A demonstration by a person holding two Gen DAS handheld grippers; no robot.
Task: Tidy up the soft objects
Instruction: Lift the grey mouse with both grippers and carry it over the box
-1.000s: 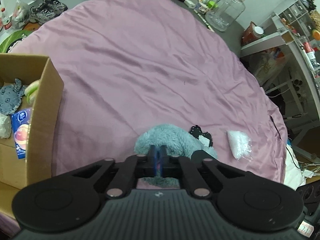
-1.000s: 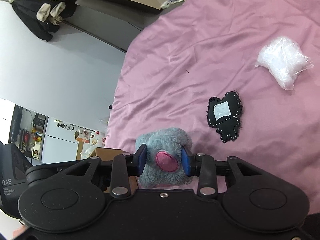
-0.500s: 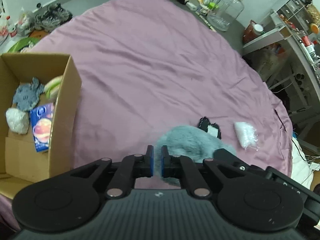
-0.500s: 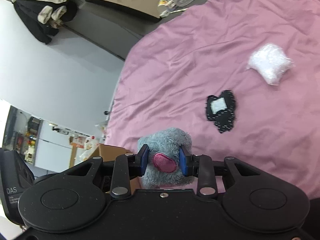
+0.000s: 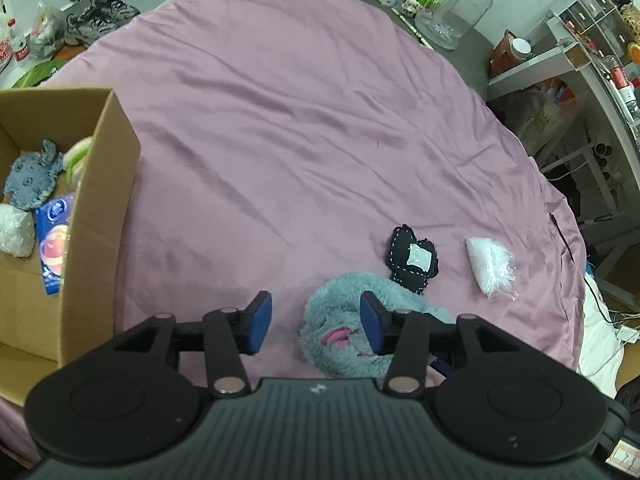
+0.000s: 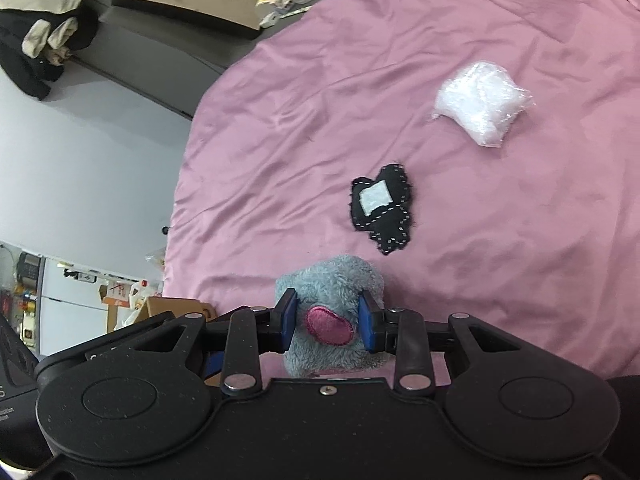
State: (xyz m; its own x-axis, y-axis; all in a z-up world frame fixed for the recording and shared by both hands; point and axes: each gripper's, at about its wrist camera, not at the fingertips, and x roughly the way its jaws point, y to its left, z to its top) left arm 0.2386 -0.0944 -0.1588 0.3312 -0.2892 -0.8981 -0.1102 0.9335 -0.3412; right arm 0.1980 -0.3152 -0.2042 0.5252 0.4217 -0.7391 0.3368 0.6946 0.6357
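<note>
A grey-blue plush toy with a pink patch is clamped between the blue pads of my right gripper, above the pink bedspread. It also shows in the left wrist view, just in front of my left gripper, which is open and empty. A black stitched felt piece and a white plastic bag of filling lie on the bedspread beyond the plush.
An open cardboard box stands at the left bed edge, holding a grey toy, a white wad and a blue packet. A clear jug, shelves and shoes surround the bed.
My left gripper has opened from shut and let go of the plush. The right gripper keeps hold of the plush. The box has come further into the left view.
</note>
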